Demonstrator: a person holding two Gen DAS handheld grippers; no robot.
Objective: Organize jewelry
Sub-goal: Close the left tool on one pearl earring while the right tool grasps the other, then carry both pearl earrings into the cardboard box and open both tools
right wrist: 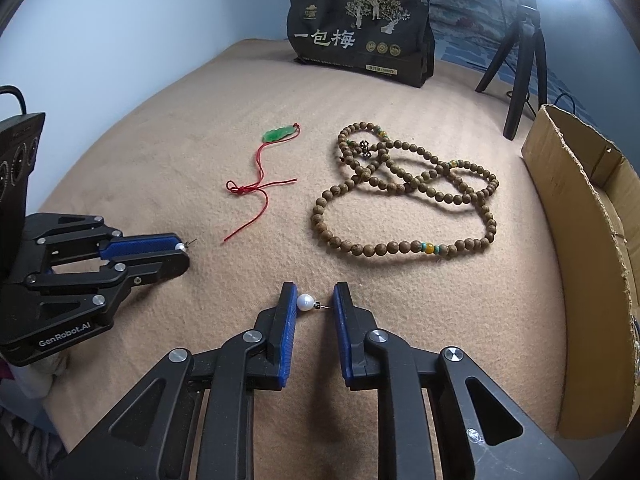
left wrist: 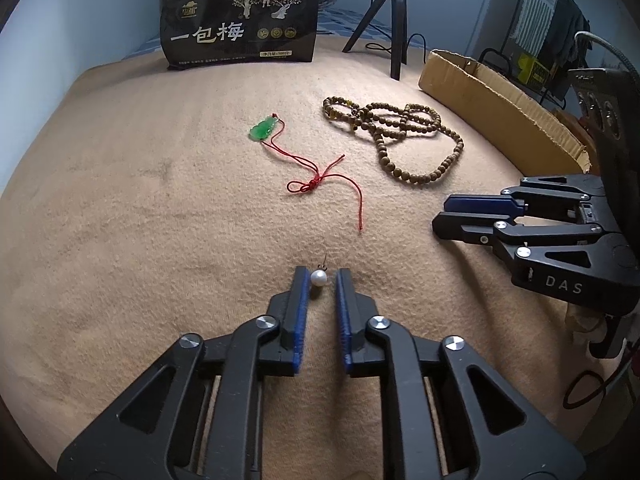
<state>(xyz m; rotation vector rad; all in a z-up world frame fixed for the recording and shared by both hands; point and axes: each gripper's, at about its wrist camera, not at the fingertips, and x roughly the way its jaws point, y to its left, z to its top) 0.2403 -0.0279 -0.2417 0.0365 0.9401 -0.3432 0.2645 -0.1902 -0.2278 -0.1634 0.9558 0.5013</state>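
Observation:
Two pearl earrings lie on a tan blanket (left wrist: 160, 220). One pearl earring (left wrist: 319, 279) sits between the tips of my left gripper (left wrist: 322, 274). It rests against the left pad, a thin gap shows at the right pad, and its hook points forward. My right gripper (right wrist: 314, 292) is shut on the other pearl earring (right wrist: 304, 303), pearl on the left pad and post on the right pad. Each gripper shows in the other's view: right gripper (left wrist: 440, 214), left gripper (right wrist: 184, 248). Farther back lie a green jade pendant (left wrist: 264, 129) on a red cord and a long wooden bead necklace (right wrist: 400, 248).
An open cardboard box (right wrist: 580, 200) stands along the right edge of the blanket. A black snack bag (left wrist: 240, 20) stands upright at the back, with a small black tripod (left wrist: 394, 12) and its cable to the right of it. A pale wall bounds the left side.

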